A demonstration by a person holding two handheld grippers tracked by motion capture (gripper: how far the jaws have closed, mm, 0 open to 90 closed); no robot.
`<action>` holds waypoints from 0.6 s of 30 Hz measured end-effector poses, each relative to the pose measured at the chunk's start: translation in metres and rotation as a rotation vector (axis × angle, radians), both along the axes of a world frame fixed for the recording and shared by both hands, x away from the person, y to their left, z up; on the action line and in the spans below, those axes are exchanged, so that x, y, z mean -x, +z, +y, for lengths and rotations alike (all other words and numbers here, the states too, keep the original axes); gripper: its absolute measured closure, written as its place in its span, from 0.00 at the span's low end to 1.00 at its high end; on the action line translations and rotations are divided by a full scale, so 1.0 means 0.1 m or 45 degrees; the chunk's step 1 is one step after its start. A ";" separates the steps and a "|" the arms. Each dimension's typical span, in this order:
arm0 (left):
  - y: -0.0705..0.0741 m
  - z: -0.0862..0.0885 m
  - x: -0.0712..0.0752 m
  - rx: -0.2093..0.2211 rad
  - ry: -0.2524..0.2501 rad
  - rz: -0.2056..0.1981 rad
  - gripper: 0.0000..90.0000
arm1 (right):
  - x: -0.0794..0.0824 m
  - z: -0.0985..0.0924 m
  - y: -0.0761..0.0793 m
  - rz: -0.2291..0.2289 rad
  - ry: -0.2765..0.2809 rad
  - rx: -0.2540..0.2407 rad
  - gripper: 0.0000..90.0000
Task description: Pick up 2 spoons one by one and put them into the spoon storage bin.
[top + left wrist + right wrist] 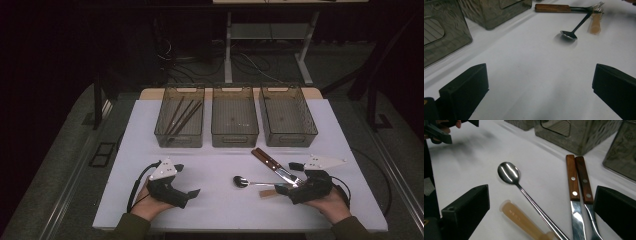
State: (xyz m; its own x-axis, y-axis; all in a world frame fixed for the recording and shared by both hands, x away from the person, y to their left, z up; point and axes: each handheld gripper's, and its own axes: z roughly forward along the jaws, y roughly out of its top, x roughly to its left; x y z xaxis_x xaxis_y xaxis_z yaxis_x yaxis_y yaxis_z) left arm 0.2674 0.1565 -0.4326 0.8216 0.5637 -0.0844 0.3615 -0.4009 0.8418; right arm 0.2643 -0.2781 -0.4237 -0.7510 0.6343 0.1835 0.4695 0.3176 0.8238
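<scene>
The right gripper (295, 186) is hovering low over a small heap of cutlery at about five o'clock on the white table (220, 210), its jaws standing wide apart with nothing between them. Under it a long spoon (510, 173) is lying with its bowl pointing toward nine o'clock, a pale plastic handle (520, 220) is resting just beside the spoon's stem, and two wooden-handled pieces (579, 180) are lying side by side, touching each other. The left gripper (192, 192) is waiting near seven o'clock, well apart from the cutlery, jaws also spread and empty.

The risk is in the crowding. If the right jaws are closing where the stems are crossing, they are likely catching two pieces at once, or pinching a smooth metal stem that is sliding out. A slanted grip could also be flicking the neighbouring pieces away. Three bins (235, 120) are standing at twelve o'clock; the left one is holding dark sticks (182, 116), so a mixed grab could be landing in the wrong bin.
</scene>
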 end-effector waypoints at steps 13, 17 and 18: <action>0.01 -0.01 -0.01 -0.010 -0.028 -0.006 0.00 | -0.27 0.23 0.04 0.045 0.078 0.008 0.17; 0.02 -0.01 -0.01 0.000 -0.024 -0.005 0.00 | -0.32 0.33 0.05 0.059 0.099 0.028 0.17; 0.02 -0.01 -0.01 -0.001 -0.027 -0.005 0.00 | -0.33 0.35 0.05 0.062 0.103 0.032 0.17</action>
